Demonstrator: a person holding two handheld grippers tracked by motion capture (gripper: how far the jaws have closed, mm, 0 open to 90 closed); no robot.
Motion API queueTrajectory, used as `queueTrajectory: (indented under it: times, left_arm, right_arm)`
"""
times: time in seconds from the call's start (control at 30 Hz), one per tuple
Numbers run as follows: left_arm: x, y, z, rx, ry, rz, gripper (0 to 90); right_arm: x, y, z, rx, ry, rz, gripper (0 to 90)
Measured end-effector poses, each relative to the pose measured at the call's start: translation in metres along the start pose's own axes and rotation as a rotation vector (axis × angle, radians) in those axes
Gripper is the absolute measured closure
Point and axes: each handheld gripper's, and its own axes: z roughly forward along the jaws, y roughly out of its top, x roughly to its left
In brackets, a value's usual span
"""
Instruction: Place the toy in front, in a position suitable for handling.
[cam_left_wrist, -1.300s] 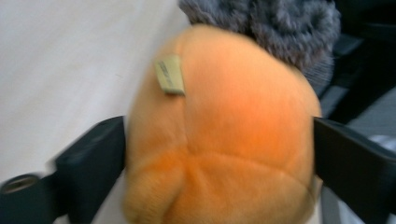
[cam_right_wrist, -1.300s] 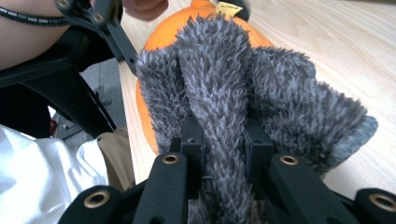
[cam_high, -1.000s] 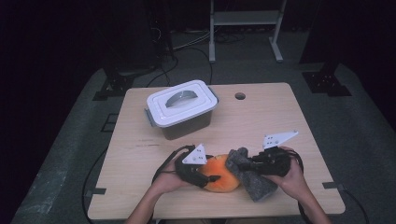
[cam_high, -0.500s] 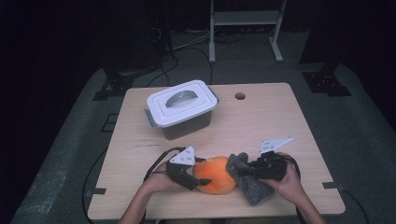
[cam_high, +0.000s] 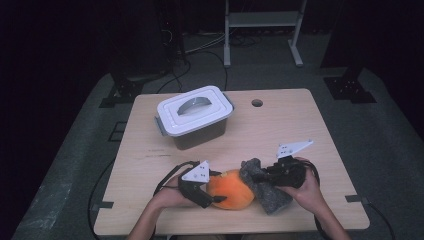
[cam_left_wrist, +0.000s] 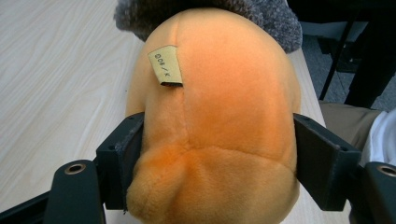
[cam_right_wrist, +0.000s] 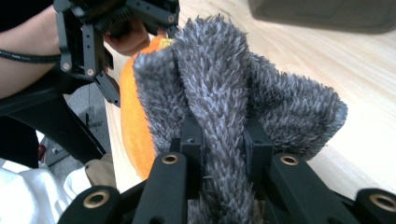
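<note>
Up close, orange plush toy (cam_left_wrist: 219, 121) with tag (cam_left_wrist: 165, 65) "©08/K" between widening left claw (cam_left_wrist: 210, 163); right claw (cam_right_wrist: 223, 140) pinching grey fur (cam_right_wrist: 219, 70).

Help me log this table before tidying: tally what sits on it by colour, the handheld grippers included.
Orange: 1, the plush toy
Grey: 1, the fuzzy cloth
White-lidded: 1, the storage box
Black: 2, the left gripper and the right gripper
Total: 5

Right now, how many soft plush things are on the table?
2: an orange plush toy near the front edge between the left gripper jaws, and a grey furry piece touching its right side, pinched by the right gripper.
</note>
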Motion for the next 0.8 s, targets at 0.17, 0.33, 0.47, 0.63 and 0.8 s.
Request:
queueTrajectory:
  times: [0.17,0.33,0.47,0.63,0.8]
  left_arm:
    - [0.001,-0.001,0.001,-0.005,0.006,-0.012,24.1]
    - [0.006,-0.003,0.001,-0.024,-0.003,-0.061,23.7]
    - [0.013,-0.002,0.001,-0.024,0.006,-0.139,23.7]
    - [0.021,-0.001,0.002,-0.017,0.022,-0.23,25.7]
    - [0.023,-0.001,0.002,-0.017,0.045,-0.263,25.7]
  right_arm:
    - [-0.004,-0.012,0.001,0.018,0.008,0.029,73.9]
    - [-0.01,-0.027,-0.002,0.058,-0.017,0.057,73.9]
    - [-0.01,-0.032,-0.008,0.042,-0.04,0.058,74.0]
    - [0.009,-0.014,-0.003,0.019,-0.021,-0.021,73.9]
    - [0.006,-0.02,0.004,0.038,-0.031,-0.014,73.7]
